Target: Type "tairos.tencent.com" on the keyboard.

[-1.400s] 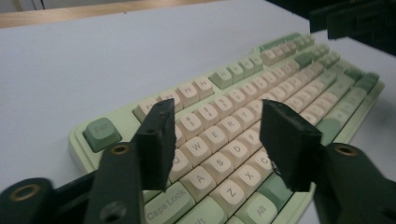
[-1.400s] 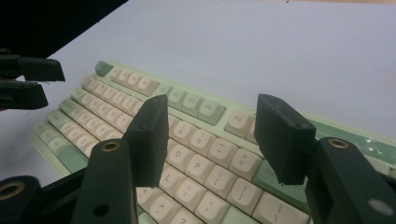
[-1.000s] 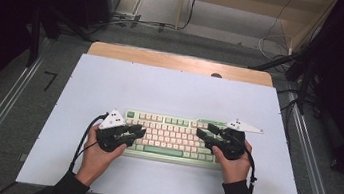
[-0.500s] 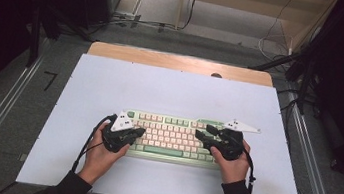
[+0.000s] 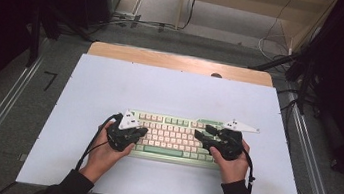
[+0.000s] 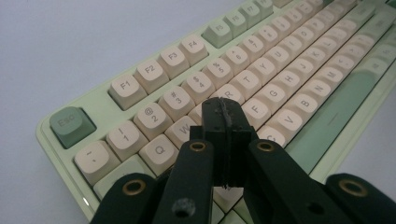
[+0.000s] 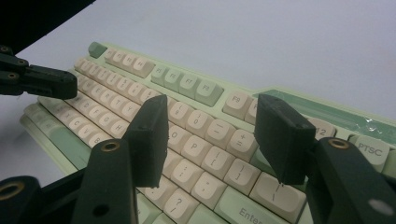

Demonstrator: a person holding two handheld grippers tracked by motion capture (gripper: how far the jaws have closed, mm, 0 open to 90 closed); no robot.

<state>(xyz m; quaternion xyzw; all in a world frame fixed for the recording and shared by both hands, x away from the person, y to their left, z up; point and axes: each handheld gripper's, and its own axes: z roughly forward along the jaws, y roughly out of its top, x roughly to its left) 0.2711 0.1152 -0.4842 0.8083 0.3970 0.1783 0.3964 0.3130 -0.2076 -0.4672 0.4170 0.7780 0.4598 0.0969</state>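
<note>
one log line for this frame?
left gripper: shut, over keyboard left keys | right gripper: open, nothing between, over right keys

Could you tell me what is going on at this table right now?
A person sits at a white table with a gripper in each hand, both over a green and cream keyboard. The left gripper has just closed its jaws, with nothing between them, and its tip hovers over the keys around E and R. The right gripper has its jaws apart above the keys near P and the brackets. Whether either tip touches a key I cannot tell.
</note>
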